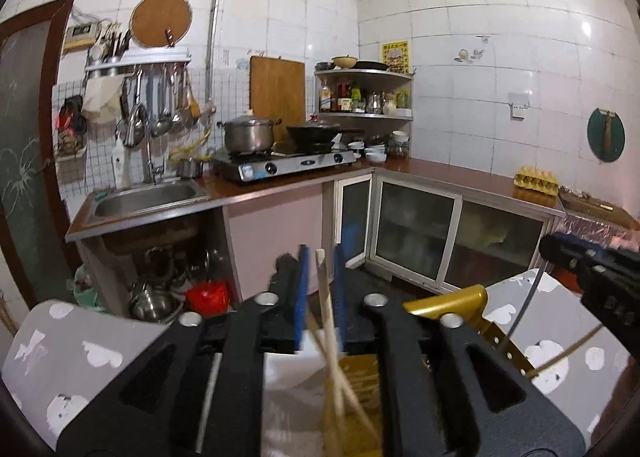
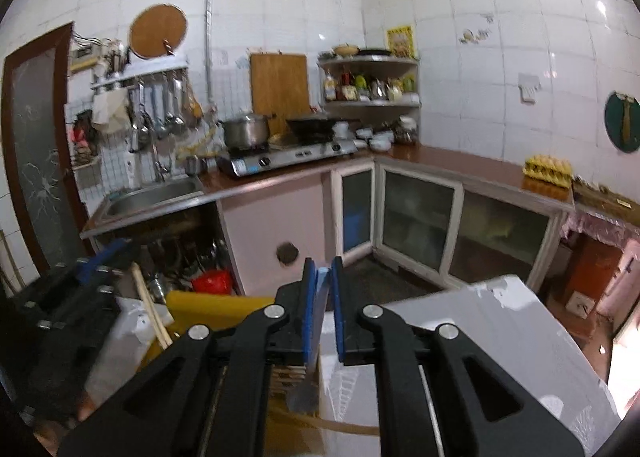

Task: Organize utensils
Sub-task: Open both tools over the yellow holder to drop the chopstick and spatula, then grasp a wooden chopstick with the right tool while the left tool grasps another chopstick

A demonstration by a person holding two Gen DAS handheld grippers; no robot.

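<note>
Left gripper (image 1: 320, 253) — jaws standing loosely around chopsticks (image 1: 326, 297), risking slippage. Right gripper (image 2: 323, 269) — pinching flat grey utensil (image 2: 316, 333), risking tilting.

Table draped in a grey cloth with white shapes (image 1: 100, 353), a gold-coloured perforated holder (image 1: 452, 303) standing on it near the far edge, something white and flat (image 1: 288, 373) lying on the cloth just in front of the holder
</note>
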